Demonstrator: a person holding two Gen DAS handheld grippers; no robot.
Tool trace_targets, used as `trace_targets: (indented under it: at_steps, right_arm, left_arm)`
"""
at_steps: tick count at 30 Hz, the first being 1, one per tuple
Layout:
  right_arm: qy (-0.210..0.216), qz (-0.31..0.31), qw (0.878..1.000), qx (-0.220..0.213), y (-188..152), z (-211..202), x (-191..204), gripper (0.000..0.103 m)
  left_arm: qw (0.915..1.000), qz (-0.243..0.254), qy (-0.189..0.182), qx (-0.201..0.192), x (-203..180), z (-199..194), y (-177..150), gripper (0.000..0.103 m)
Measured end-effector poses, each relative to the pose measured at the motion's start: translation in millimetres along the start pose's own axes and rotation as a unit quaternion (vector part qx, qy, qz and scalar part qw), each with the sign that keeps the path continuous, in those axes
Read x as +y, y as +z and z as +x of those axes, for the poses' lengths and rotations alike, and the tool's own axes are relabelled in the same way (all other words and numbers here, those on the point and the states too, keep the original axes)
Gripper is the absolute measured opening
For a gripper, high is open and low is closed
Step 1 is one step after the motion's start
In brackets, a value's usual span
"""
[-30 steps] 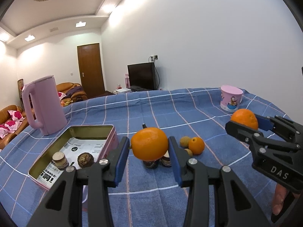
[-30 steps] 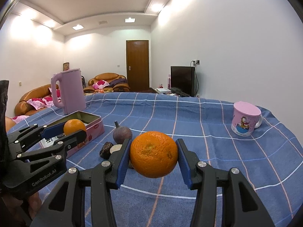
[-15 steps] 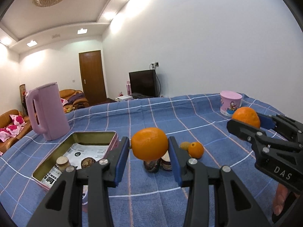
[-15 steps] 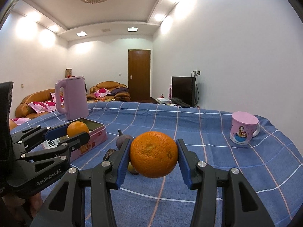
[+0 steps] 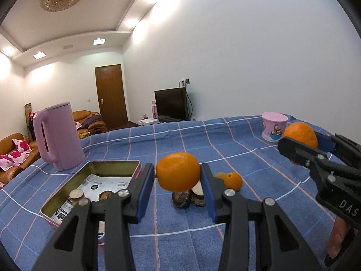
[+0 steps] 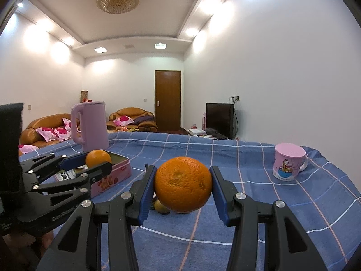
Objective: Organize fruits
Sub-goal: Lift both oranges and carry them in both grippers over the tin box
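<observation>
Left claw (image 5: pixel 178 176): clamped on an orange (image 5: pixel 178 172), blue pads pressed to both its sides, held clear above the blue checked cloth (image 5: pixel 225 140) on the desk.
Right claw (image 6: pixel 183 184): clamped on a larger orange (image 6: pixel 183 184), also held off the cloth; in the left view it comes in from 3 o'clock.
Left claw seen from the right view: enters at 9 o'clock, its orange in front of the tin's near corner.
Loose fruit: a small orange (image 5: pixel 233 180) lies on the cloth at 3 o'clock of the left claw's orange, touching a yellowish fruit (image 5: pixel 220 175) partly hidden behind it.
Under the held orange: a dark wrinkled fruit (image 5: pixel 181 199) and a cut-looking brown piece (image 5: pixel 198 195) side by side on the cloth; what they are is hard to tell.
Tin (image 5: pixel 67 194): open metal box with pink sides, at 9 o'clock of the left claw; printed paper lines it, and two small round brown items (image 5: pixel 76 194) sit at its near end.
Jug (image 5: pixel 57 137): tall pink, upright, at 11 o'clock beyond the tin.
Cup (image 5: pixel 274 126): pink cartoon cup, upright, at 2 o'clock near the far edge, well apart from the fruit.
Background: sofas, a brown door, a dark television.
</observation>
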State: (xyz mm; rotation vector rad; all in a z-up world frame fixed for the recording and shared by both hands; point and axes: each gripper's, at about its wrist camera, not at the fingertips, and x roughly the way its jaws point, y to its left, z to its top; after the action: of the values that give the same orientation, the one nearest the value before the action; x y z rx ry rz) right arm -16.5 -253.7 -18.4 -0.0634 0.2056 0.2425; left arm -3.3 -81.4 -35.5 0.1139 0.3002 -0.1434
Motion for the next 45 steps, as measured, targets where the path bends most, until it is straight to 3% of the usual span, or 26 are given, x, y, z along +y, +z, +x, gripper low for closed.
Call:
trace_targets:
  at_steps: [10,24,45]
  right_arm:
    - [0.001,-0.019,0.999,0.029,4,15,11,0.049]
    - [0.077,-0.030,0.995,0.060,25,61,61,0.049]
    - [0.153,-0.054,0.983,0.087,33,115,134,0.049]
  left_arm:
    - [0.9997,-0.013,0.012,0.017,20,2,1,0.043]
    - [0.9956,-0.041,0.068,0.050,79,14,1,0.043]
    - [0.9779,-0.095,0.153,0.106,169,31,-10,0.043]
